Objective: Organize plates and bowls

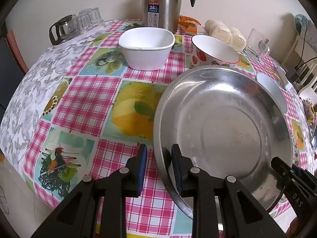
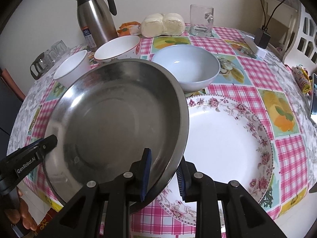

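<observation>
Both claws pinch the steel pan's [image 1: 223, 127] rim: left claw [image 1: 159, 170] lower centre, right claw [image 2: 164, 175] likewise. The left one reads "GenRobot.AI"; the flask [image 1: 161, 4] label shows "24".

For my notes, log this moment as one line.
left tongs: shut on steel plate | right tongs: shut on steel plate | plate tilted over floral plate
</observation>
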Tool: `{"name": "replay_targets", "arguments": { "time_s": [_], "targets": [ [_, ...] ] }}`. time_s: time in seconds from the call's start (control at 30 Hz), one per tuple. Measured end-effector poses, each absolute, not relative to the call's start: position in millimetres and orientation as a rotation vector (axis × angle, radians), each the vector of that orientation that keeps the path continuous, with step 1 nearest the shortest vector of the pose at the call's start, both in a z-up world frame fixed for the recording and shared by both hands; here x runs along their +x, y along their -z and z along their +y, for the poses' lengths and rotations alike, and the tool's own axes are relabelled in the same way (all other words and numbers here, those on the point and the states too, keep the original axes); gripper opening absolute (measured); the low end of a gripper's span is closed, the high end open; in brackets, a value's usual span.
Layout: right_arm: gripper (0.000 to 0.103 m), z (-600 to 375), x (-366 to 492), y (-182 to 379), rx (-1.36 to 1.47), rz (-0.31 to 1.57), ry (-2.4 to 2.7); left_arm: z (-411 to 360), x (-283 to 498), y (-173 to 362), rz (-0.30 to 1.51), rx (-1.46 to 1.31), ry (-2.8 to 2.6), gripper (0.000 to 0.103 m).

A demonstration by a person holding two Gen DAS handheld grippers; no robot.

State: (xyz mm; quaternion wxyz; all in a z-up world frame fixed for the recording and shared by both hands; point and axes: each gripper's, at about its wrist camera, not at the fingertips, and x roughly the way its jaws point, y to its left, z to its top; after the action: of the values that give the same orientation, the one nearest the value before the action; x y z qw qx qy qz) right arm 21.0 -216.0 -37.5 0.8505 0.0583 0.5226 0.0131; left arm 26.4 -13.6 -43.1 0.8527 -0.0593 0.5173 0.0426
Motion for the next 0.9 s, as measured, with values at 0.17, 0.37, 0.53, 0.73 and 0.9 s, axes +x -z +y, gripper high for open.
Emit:
{"name": "replay_targets", "arguments": {
  "time_s": [0.17,0.37,0.53,0.73,0.9],
  "targets": [
    [0.027,-221.8,21.9,35.6,0.156,1.095,-0.016,-11.7,26.5,39.8,1.07,-0.132,-0.091,0.031],
    [0.055,-222.4,20.8,26.8,0.156,1.049,-0.001,-12.1,25.4,33.1,1.032,-0.128,-0.09,0.052],
    [0.076,-219.3,21.6,21.6,0.139,1.012,-0.011,-15.0,26.6,31.5,1.025,-0.107,-0.098,0.067],
    [0.089,-216.9,21.7,21.1,0.124,0.999,-0.02,-14.5,26.7,32.2,1.026,-0.086,-0.122,0.078],
    [0.1,-219.9,21.6,20.3,0.129,0.99,-0.016,-13.9,25.8,29.7,1.002,-0.071,-0.139,0.085]
  ]
}}
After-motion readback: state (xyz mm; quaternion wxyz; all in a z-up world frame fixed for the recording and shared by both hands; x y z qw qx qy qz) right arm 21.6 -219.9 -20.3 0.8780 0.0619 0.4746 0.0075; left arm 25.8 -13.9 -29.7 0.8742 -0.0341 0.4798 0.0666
